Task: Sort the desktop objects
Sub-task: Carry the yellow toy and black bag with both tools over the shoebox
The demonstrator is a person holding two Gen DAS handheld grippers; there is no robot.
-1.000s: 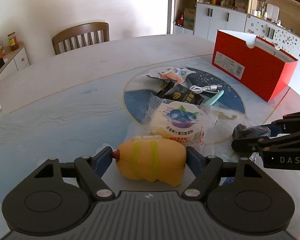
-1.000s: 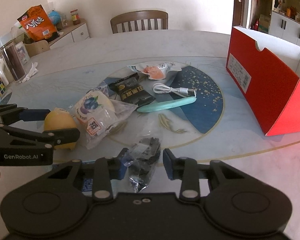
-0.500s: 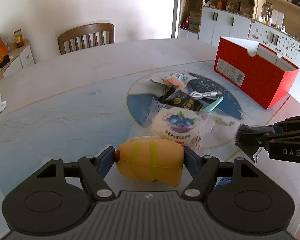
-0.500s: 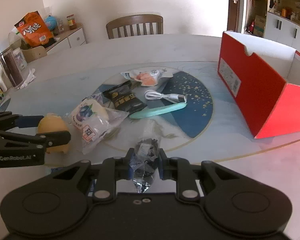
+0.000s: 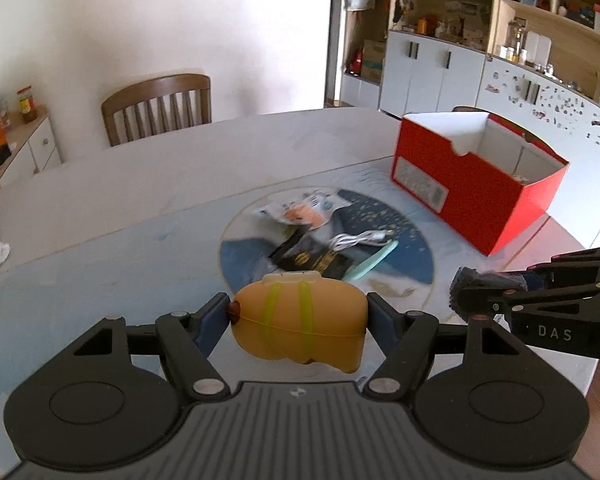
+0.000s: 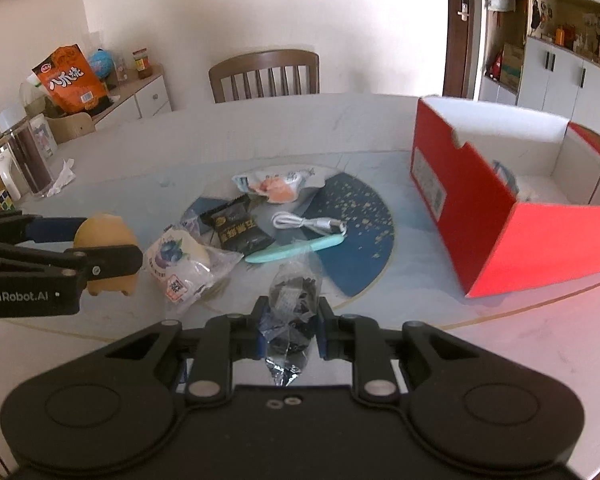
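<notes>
- Right now the left gripper [image 5: 298, 316] is clamped across the ends of a yellow toy [image 5: 300, 320], lifted off the table [image 5: 100, 200], on the near side of the red box [image 5: 472, 184] and well apart from it. Its smooth, rounded shell meets the pads only at the two ends, so I judge that a jolt on the way could make it swivel or squirt out.
- The right gripper [image 6: 290, 330] is nearly shut, pinching a crinkly clear packet of dark pieces [image 6: 292, 304], also off the table and near the box's long red wall. The jaws have just been closing with the packet between them. Thin film may slide through the pads, and the loose end hanging below could snag the box rim.
- Both loads head, I judge, for the same open box; arriving together, the two grippers could knock each other over the opening.
- Left between the grippers and the box are the blueberry bun pack [image 6: 180, 256], a black snack packet [image 6: 238, 230], a white cable [image 6: 308, 224], a mint-green stick [image 6: 296, 249] and an orange-and-white pouch [image 6: 278, 184]; a low pass could drag them.
- The box is light card, so a bump on its wall may shove it.
</notes>
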